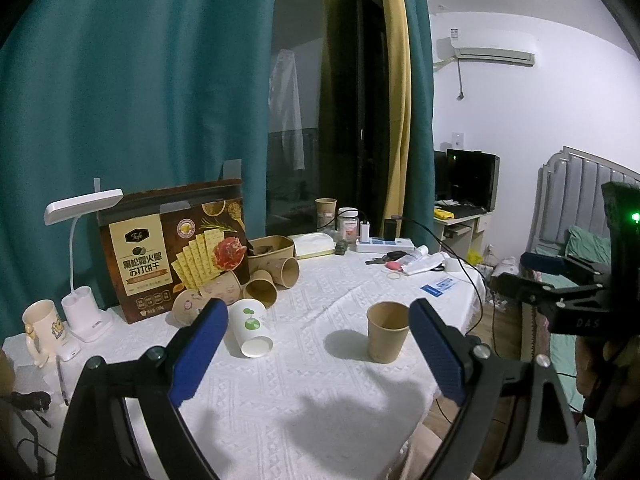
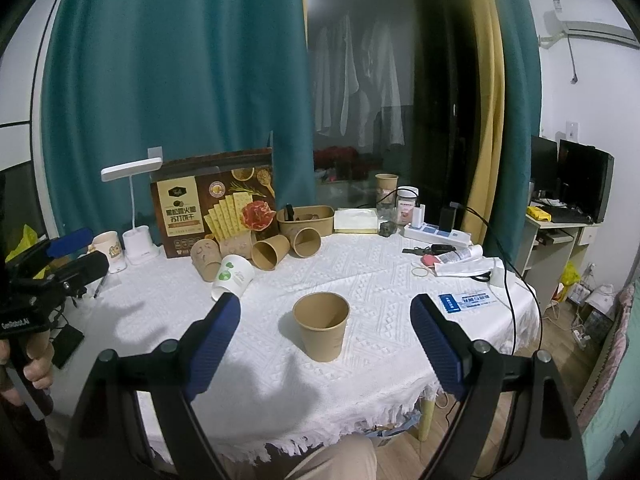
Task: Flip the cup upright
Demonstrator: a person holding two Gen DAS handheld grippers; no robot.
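Left gripper [image 1: 316, 354]: jaws spread wide, holding nothing.
Right gripper [image 2: 326, 354]: jaws likewise spread, empty.
Brown cup [image 2: 321, 326]: plain kraft paper, upright, mouth open upward, standing on the white tablecloth [image 2: 360, 264] just ahead of the right gripper, between its fingers.

Teal curtains [image 2: 180, 80] and a yellow drape [image 1: 394, 92] frame a dark window [image 2: 380, 92]. White walls [image 1: 520, 112] carry an air conditioner [image 1: 494, 50]; a grey headboard [image 1: 580, 196] stands right of a monitor [image 1: 472, 178].
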